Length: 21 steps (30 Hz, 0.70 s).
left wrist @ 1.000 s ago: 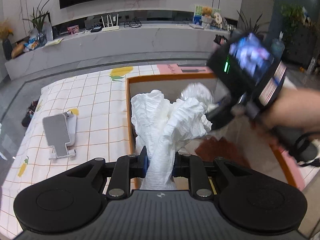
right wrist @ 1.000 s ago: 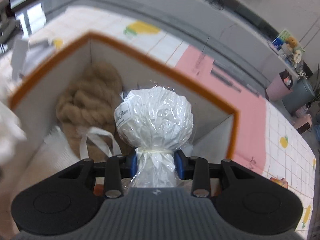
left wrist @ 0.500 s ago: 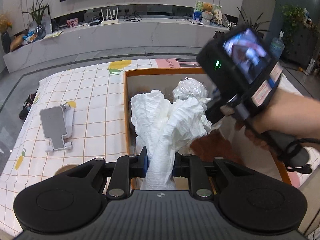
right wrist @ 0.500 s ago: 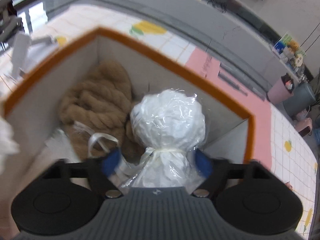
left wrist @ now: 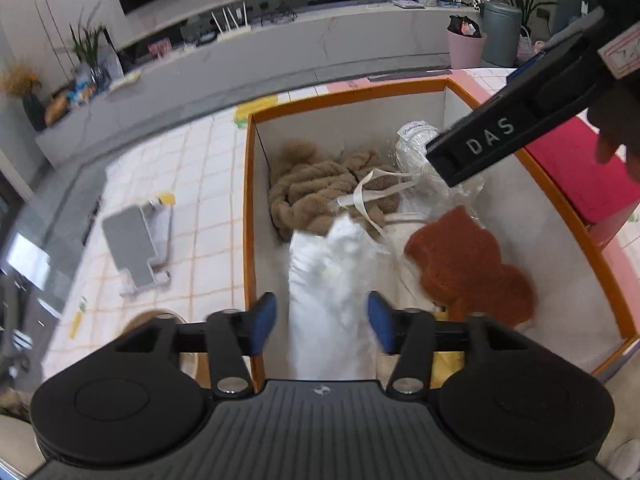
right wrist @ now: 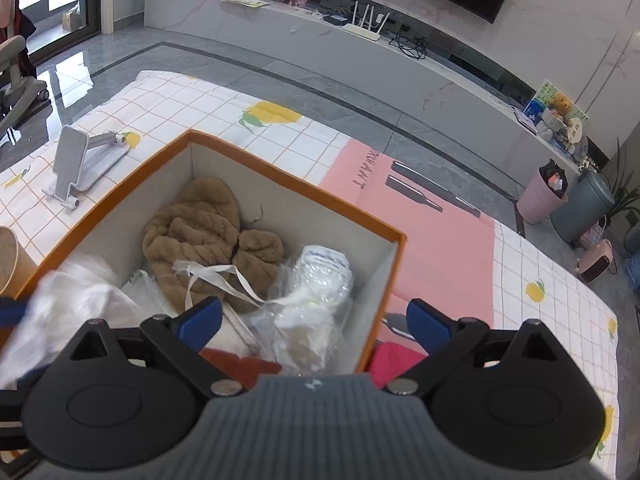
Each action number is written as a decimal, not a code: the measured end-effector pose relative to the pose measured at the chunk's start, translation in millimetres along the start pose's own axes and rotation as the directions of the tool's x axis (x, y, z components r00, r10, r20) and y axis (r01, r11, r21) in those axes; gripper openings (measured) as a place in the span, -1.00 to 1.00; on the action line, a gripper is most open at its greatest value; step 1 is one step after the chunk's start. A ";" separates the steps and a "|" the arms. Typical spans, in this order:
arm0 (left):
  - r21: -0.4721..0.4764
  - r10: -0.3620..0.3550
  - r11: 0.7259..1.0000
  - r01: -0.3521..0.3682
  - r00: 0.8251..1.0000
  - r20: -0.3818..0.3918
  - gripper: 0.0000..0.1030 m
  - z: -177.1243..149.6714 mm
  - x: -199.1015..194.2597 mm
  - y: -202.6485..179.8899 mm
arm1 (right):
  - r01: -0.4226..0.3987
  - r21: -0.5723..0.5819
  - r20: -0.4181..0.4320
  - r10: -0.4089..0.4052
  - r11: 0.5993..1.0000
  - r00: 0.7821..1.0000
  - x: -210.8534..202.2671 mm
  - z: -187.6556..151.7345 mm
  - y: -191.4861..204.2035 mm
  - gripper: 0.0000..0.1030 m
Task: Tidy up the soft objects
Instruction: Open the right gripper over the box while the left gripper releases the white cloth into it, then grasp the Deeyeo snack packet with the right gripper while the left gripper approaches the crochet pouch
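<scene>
Now your left gripper [left wrist: 322,322] is opening, the white cloth [left wrist: 332,280] loose between its pads inside the box [left wrist: 249,208]. Your right gripper [right wrist: 314,320] is spread wide above the wrapped bundle [right wrist: 316,292], lying beside the brown plush [right wrist: 208,236].

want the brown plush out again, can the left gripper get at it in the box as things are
Probably not cleanly. The left gripper is opening with the white cloth still between its pads, and that cloth lies between it and the brown plush, which a white ribbon also crosses.
</scene>
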<state>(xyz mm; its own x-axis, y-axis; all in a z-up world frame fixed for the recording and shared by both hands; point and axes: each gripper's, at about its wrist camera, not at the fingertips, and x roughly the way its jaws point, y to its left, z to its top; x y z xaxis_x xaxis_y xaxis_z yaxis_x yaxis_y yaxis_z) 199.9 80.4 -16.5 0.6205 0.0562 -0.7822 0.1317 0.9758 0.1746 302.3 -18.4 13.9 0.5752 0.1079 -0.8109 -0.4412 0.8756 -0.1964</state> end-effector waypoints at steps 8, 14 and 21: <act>0.009 -0.014 1.000 0.014 1.000 -0.002 0.64 0.4 -5.0 -8.0 | -0.011 0.015 -0.005 0.011 1.000 1.000 -8.6 -9.7 -9.5 0.88; -0.001 -0.049 0.999 0.049 0.999 -0.009 0.64 2.9 -11.4 -7.0 | -0.034 0.035 -0.003 0.034 0.999 0.999 -13.0 -11.4 -9.9 0.88; -0.062 -0.053 0.996 0.058 0.995 0.078 0.65 19.0 -51.8 -5.6 | -0.092 0.108 0.006 0.091 0.990 0.996 -29.4 -13.0 -23.0 0.88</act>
<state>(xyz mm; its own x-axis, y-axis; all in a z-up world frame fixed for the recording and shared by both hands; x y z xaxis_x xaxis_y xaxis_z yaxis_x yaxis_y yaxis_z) 181.8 68.0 34.4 0.6712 -0.0127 -0.7411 0.1192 0.9887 0.0910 286.6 -47.8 35.1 0.5366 0.1904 -0.8221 -0.4148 0.9079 -0.0604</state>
